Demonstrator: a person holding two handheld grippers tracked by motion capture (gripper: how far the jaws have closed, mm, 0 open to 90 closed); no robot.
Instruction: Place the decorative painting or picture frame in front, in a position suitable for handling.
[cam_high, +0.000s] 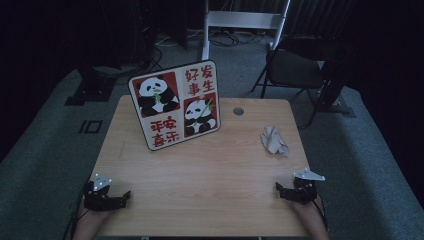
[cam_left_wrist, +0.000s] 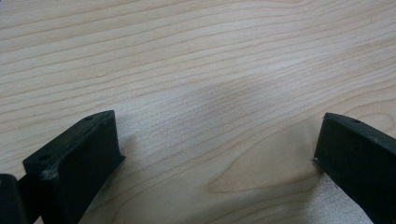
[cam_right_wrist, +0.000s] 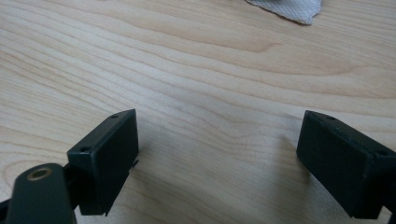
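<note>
The left tool (cam_high: 125, 196) rests at the near left corner of the worktop (cam_high: 210, 170), its jaws spread wide with nothing but bare wood grain between them, as the left gripper view shows (cam_left_wrist: 215, 154). Farther back and left of centre stands a panda board (cam_high: 175, 105), a flat printed panel propped at a lean, with two panda pictures and red characters; it looks stiff and light, and would likely tip if nudged at its upper edge. Just to its right, near the far edge, sits a small round grommet (cam_high: 238, 111) set into the wood. Toward the right side lies a crumpled cloth (cam_high: 274, 140), pale and bunched, apart from the board and somewhat ahead of the right tool (cam_high: 278, 189); it is the thing nearest that tool, and a corner of it shows at the top of the right gripper view (cam_right_wrist: 289, 9). I judge the cloth soft, limp and very light: it will not slip out so much as sag and unfold when lifted, and it cannot break. A pinch on the highest fold of the bunch, jaws coming down over a ridge and not the flat hem, should gather enough layers to hold. The right tool also stands wide and empty, low over the wood at the near right corner.
</note>
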